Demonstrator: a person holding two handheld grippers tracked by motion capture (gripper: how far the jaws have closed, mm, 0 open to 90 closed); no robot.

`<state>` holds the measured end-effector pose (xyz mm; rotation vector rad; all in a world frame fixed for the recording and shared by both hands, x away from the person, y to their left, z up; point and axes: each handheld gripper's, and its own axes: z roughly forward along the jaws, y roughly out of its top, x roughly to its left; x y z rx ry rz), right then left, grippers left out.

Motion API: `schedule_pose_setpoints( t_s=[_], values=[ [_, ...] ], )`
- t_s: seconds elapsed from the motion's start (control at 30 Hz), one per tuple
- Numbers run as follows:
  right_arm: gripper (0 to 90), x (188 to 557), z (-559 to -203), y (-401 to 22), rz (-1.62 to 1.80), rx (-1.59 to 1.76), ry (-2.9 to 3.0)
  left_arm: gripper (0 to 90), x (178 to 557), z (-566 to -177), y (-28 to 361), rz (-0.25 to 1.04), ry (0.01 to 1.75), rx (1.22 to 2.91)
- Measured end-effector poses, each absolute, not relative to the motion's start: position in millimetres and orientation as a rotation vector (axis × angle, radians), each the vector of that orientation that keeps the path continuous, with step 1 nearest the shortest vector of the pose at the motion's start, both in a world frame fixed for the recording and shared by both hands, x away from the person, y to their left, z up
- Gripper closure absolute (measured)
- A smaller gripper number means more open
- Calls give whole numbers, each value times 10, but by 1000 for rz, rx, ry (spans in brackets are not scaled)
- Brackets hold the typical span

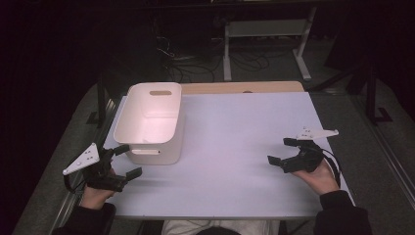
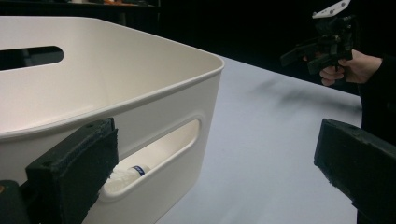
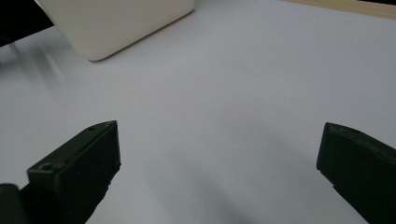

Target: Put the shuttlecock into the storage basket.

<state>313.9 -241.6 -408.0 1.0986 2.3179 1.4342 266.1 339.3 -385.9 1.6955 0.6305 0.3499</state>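
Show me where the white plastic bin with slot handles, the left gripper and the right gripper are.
white plastic bin (image 1: 172, 128): high view, on its right side wall.
left gripper (image 1: 128, 160): high view, midway between its open fingertips.
right gripper (image 1: 280, 151): high view, midway between its open fingertips.

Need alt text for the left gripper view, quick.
The open left gripper faces the near handle slot of a white bin; a small white item shows through the slot. The right gripper is held above the table beyond.

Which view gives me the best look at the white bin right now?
The high view: it shows the whole white bin from above. The left gripper view has its near wall and handle slot close up; the right gripper view catches just a corner.
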Motion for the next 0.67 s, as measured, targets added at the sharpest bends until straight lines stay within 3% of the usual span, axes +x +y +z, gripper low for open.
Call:
schedule_pose_setpoints(
  t_s=[0.67],
  values=[
    [0,2911,-4276,-2600,1433,1122,2249,0,2667,-3859,3391,348,629,1699]
  ],
)
